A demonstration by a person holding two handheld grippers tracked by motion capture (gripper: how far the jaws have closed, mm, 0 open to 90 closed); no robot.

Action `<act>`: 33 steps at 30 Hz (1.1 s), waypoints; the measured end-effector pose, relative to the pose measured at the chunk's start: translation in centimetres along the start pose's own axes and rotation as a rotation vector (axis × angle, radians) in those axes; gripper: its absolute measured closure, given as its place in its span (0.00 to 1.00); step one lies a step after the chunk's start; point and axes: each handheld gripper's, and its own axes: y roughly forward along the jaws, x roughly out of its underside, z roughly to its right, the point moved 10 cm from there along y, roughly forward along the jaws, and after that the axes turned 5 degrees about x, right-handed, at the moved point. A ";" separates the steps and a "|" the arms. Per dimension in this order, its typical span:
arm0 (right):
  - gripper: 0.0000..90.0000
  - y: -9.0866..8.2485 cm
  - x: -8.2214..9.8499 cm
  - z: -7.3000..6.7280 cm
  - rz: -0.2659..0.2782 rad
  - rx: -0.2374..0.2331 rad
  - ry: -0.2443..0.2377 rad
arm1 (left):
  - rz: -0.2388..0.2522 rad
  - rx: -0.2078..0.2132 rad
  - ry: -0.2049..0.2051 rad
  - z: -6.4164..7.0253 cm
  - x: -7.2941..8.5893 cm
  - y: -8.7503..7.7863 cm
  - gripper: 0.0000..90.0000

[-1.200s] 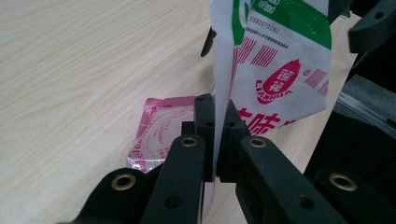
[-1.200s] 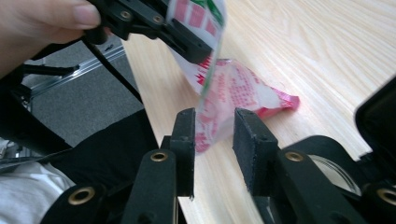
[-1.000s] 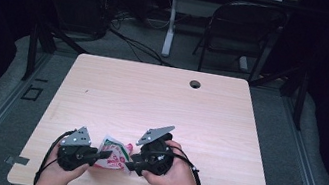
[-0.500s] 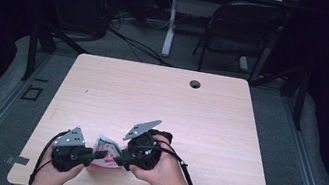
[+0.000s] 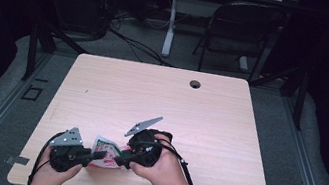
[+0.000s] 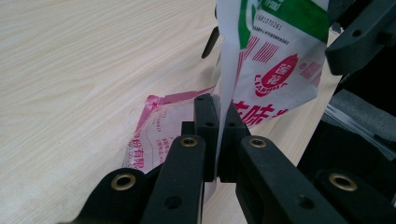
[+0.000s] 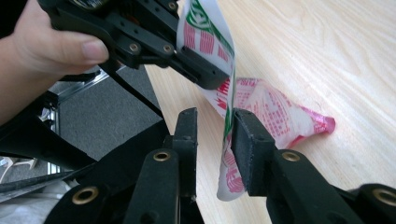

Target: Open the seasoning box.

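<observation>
Packet point(image 5: 106, 152) at table's point(image 5: 226, 133) near edge, lifted between both tools | left gripper point(image 6: 217, 122) clamped on its film edge | right gripper point(image 7: 212, 140) jaws closing, gap remaining, film between | risk: thin film slipping or tearing if hands pull apart.

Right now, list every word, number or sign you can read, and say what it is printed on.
"681076261": top of the white, red and green packet, left gripper view.
"LIANHUA", roughly: red emblem on that packet, under two Chinese characters; small and slanted, so unsure.
"味": large red character low on the packet; those beside it are cut off.
"有限": pink print on the packet's lower fold.
Print on the packet in the right gripper view and high view: too blurred to read.
</observation>
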 end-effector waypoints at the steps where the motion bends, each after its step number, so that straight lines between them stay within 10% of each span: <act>1: 0.79 0.0 0.1 0.0 -0.007 -0.005 0.008 | 0.002 0.003 -0.002 0.0 0.0 0.0 1.00; 33: 0.96 2.7 0.9 0.8 -0.060 0.064 -0.040 | -0.007 0.022 -0.004 0.2 0.1 0.3 1.00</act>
